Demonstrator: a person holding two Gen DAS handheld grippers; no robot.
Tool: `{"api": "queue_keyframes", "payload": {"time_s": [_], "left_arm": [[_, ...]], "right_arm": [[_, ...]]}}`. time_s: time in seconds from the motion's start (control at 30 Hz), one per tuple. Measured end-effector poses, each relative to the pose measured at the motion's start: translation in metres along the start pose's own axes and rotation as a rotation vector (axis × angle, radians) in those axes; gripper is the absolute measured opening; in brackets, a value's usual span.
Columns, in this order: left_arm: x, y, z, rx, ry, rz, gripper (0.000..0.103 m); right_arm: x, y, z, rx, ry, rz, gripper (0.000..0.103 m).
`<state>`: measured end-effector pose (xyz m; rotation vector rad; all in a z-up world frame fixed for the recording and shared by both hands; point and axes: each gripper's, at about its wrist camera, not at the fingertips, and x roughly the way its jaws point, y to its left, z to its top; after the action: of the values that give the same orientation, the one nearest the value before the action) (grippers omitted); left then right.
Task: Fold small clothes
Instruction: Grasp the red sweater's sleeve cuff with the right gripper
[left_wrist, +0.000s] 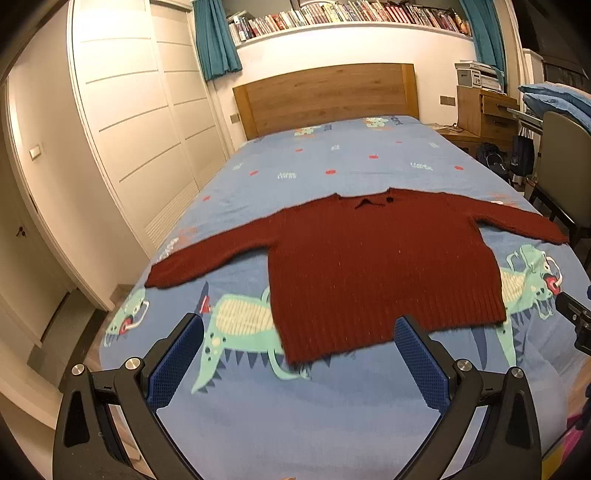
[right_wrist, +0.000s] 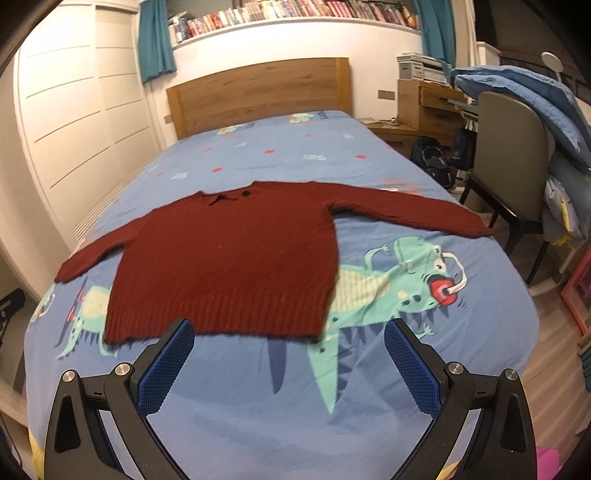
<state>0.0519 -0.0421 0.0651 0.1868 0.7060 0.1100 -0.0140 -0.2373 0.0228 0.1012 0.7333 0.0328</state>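
Red sweater (left_wrist: 369, 266) lies flat, unfolded, on the bed (left_wrist: 332, 424), sleeves spread out to both sides, collar toward the headboard (left_wrist: 325, 98), hem toward the cameras. Sheet is blue with green dinosaur print. Left gripper (left_wrist: 299, 328) hangs above the bed near the hem, jaws wide apart, nothing held. Right gripper (right_wrist: 288, 332) same: wide apart, empty, near the hem's right part. Blue pads (right_wrist: 166, 373) on both. Chair (right_wrist: 509, 158) at the bed's right side, wardrobe (left_wrist: 140, 110) on the left, books (left_wrist: 332, 14) on a shelf above.
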Motion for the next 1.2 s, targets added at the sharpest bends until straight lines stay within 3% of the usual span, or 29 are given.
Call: {"api": "queue_keyframes", "payload": {"time_s": [0.3,0.63,1.2], "left_arm": [[0.023,-0.008,0.024,0.023,0.012,0.018,0.102],[0.077,-0.014,0.052,0.030,0.066,0.025,0.102],[0.176,0.017,0.068,-0.063,0.160,0.092,0.102]], "right_arm": [[0.024,-0.035,0.022,0.061,0.006,-0.050,0.103],[0.065,-0.088,0.058,0.174,-0.001,-0.075,0.103],[0.188,-0.238,0.079,0.521,0.044,-0.111,0.103]]}}
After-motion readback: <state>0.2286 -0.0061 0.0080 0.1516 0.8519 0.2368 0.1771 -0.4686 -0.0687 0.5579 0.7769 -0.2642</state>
